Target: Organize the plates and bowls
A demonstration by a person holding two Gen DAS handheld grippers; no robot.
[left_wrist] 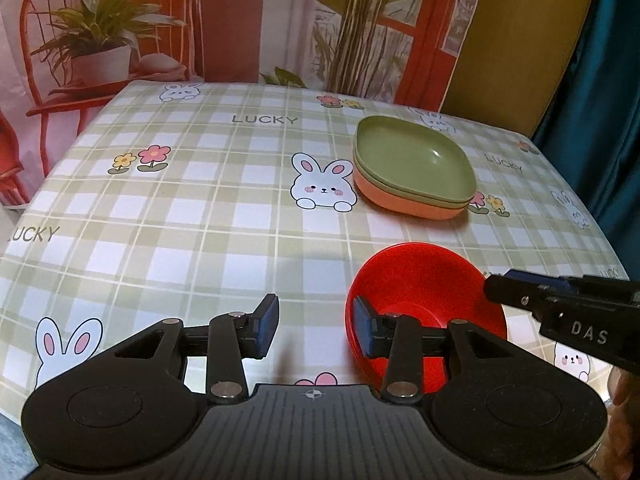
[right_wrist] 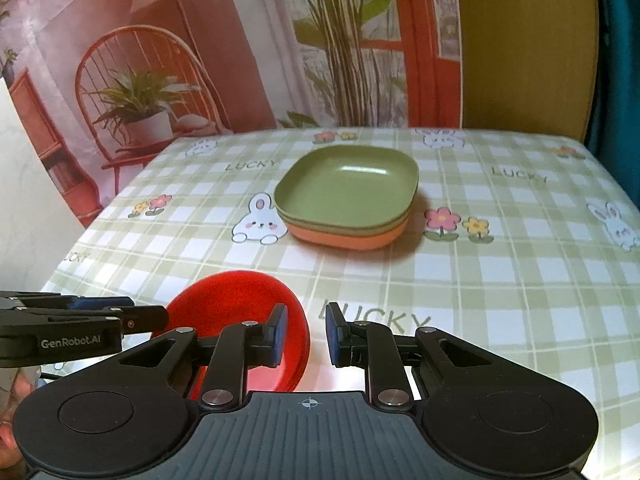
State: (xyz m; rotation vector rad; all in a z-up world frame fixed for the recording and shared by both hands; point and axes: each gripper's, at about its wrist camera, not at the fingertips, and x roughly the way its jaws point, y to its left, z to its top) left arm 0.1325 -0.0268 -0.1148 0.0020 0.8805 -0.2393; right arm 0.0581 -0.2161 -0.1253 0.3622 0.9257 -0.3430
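A red bowl (left_wrist: 424, 280) sits on the checked tablecloth close in front of both grippers. My left gripper (left_wrist: 316, 330) is open; its right finger reaches inside the bowl's left rim, while its left finger is over bare cloth. My right gripper (right_wrist: 306, 334) is open a narrow way and straddles the bowl's (right_wrist: 236, 300) right rim, with cloth showing between the rim and the right pad. Each gripper appears side-on in the other's view, the right gripper (left_wrist: 496, 290) and the left gripper (right_wrist: 160, 316). Farther back stands a stack of square plates (left_wrist: 416, 160) (right_wrist: 348, 188), green on orange.
The tablecloth (left_wrist: 200, 208) with rabbits and flowers covers the whole table. A printed backdrop (right_wrist: 160, 80) of a chair and plants hangs behind the far edge. A dark blue curtain (left_wrist: 600, 80) hangs at the right. Part of a person's hand (right_wrist: 12, 400) shows at the lower left.
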